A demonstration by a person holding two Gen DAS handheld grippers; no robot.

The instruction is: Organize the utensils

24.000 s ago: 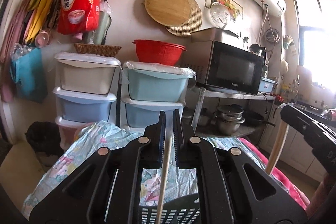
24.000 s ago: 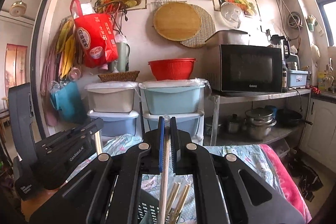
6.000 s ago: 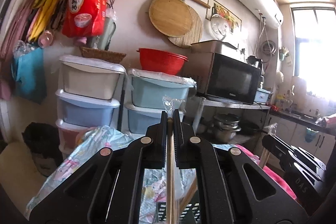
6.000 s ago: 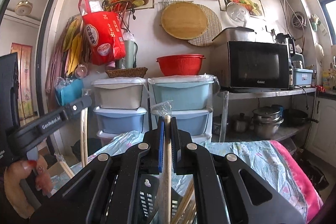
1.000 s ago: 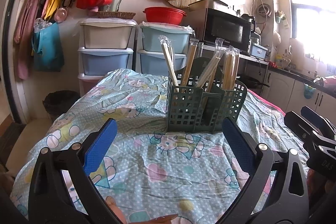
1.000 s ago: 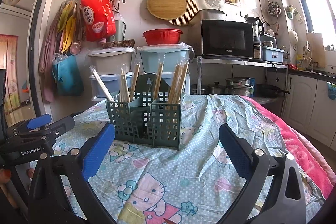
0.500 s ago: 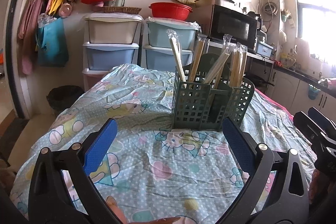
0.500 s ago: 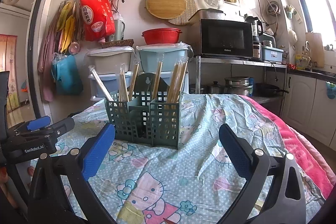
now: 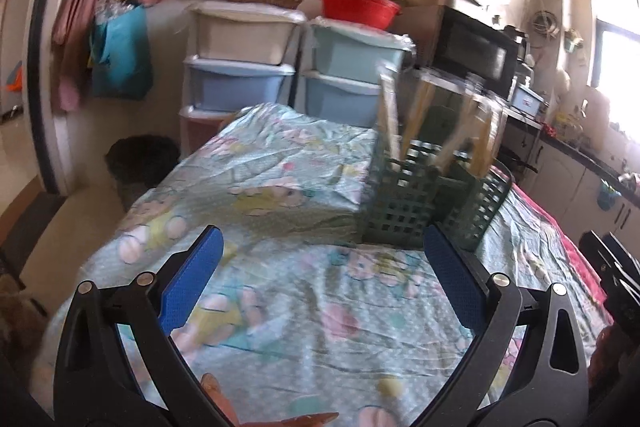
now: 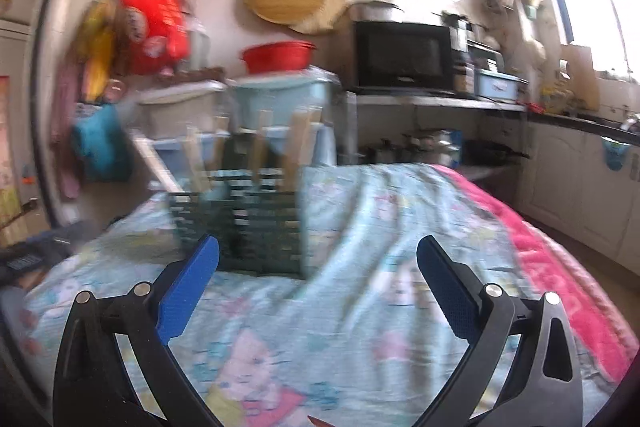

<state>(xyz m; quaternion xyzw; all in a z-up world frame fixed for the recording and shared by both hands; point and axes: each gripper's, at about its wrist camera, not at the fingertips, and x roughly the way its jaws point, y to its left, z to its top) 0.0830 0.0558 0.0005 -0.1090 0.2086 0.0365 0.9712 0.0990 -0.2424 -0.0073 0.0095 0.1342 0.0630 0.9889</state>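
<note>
Here, the left gripper (image 9: 320,267) and right gripper (image 10: 318,269) hung spread wide and empty over a surface (image 9: 280,291) covered in cartoon-print cloth. Beyond them stood the green caddy (image 9: 432,203), blurred, chopsticks (image 9: 390,115) upright in its compartments; drawers (image 9: 240,67) and a microwave (image 10: 404,55) lined the wall.

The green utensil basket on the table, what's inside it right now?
Wrapped chopsticks stand upright in the green utensil basket, leaning at different angles. The frames are blurred, so I cannot count them, and the basket walls hide their lower ends.
</note>
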